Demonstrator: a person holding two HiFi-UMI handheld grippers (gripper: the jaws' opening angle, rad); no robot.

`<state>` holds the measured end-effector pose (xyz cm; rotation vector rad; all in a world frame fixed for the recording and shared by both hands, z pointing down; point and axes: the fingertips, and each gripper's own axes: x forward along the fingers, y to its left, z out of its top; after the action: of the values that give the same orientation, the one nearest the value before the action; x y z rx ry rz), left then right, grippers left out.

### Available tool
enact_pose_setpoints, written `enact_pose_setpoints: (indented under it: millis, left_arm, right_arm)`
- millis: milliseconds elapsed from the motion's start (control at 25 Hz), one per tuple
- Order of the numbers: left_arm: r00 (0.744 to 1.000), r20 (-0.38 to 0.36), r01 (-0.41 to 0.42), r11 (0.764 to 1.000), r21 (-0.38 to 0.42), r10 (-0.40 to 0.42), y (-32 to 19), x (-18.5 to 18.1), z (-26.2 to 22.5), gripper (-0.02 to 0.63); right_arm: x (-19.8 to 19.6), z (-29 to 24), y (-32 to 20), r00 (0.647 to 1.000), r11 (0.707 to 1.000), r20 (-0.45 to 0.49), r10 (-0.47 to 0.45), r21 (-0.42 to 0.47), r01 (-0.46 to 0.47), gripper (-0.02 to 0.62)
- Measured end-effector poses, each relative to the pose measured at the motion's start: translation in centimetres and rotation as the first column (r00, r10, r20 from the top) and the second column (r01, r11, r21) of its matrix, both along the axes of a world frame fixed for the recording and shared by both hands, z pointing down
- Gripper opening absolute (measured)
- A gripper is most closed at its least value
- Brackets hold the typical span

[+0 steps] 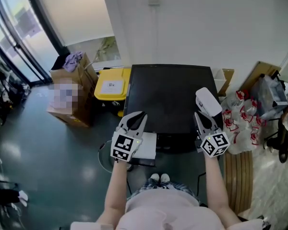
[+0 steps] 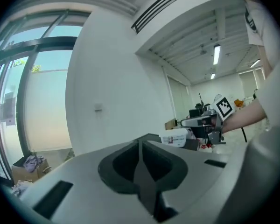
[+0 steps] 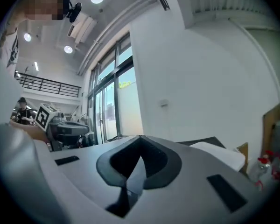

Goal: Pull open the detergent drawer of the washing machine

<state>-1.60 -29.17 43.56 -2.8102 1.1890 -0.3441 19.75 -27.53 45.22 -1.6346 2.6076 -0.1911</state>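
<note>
The black-topped washing machine [image 1: 168, 97] stands against the white wall, seen from above. At its front left corner a white detergent drawer [image 1: 147, 147] juts out toward me. My left gripper [image 1: 139, 116] hovers over that corner above the drawer, jaws shut with nothing between them [image 2: 141, 144]. My right gripper [image 1: 198, 115] is held over the machine's front right edge, also shut and empty [image 3: 140, 140]. Both point toward the wall, roughly level. A white box [image 1: 208, 101] lies on the machine's top right, just beyond the right gripper.
A yellow bin [image 1: 112, 86] and a cardboard box [image 1: 71, 91] stand left of the machine. Plastic bags with red print [image 1: 240, 124] and a wooden slatted board [image 1: 238, 180] lie at the right. Glass doors [image 1: 14, 37] line the far left.
</note>
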Motion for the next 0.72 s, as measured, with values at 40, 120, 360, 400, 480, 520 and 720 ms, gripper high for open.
enact_pose_setpoints:
  millis: [40,120,360,400,480,520,720]
  left_arm:
    - [1.0,-0.026,0.004,1.0,0.015,-0.004,-0.3,0.2,-0.6,0.044]
    - [0.997,-0.07,0.017,0.999,0.039,-0.014,-0.8,0.6,-1.5,0.04]
    - [0.985,-0.162,0.071,0.996,0.044,-0.063,-1.9,1.3,-2.3,0.03]
    - [0.983,-0.168,0.077,0.996,0.04,-0.069,-2.1,1.4,-2.3,0.029]
    - [0.982,-0.172,0.083,0.996,0.035,-0.076,-2.4,1.5,-2.2,0.026]
    - [0.982,-0.173,0.086,0.996,0.034,-0.078,-2.5,1.5,-2.2,0.026]
    - [0.98,-0.182,0.086,0.996,0.024,-0.08,-2.5,1.8,-1.8,0.026]
  right_arm:
    - [1.0,-0.5,-0.1,0.999,0.999,0.006,0.032,0.016,-0.032,0.017]
    - [2.5,-1.3,-0.2,0.996,0.995,0.018,0.084,0.044,-0.085,0.017]
    - [5.9,-1.8,0.7,0.976,0.973,0.02,0.217,0.079,-0.218,0.017]
    - [6.2,-1.8,0.8,0.973,0.97,0.017,0.23,0.081,-0.23,0.017]
    - [6.8,-1.9,1.1,0.969,0.965,0.016,0.248,0.087,-0.249,0.017]
    - [7.0,-2.0,1.2,0.967,0.962,0.014,0.256,0.092,-0.256,0.017]
    - [7.1,-2.5,1.6,0.959,0.955,-0.052,0.279,0.119,-0.271,0.015]
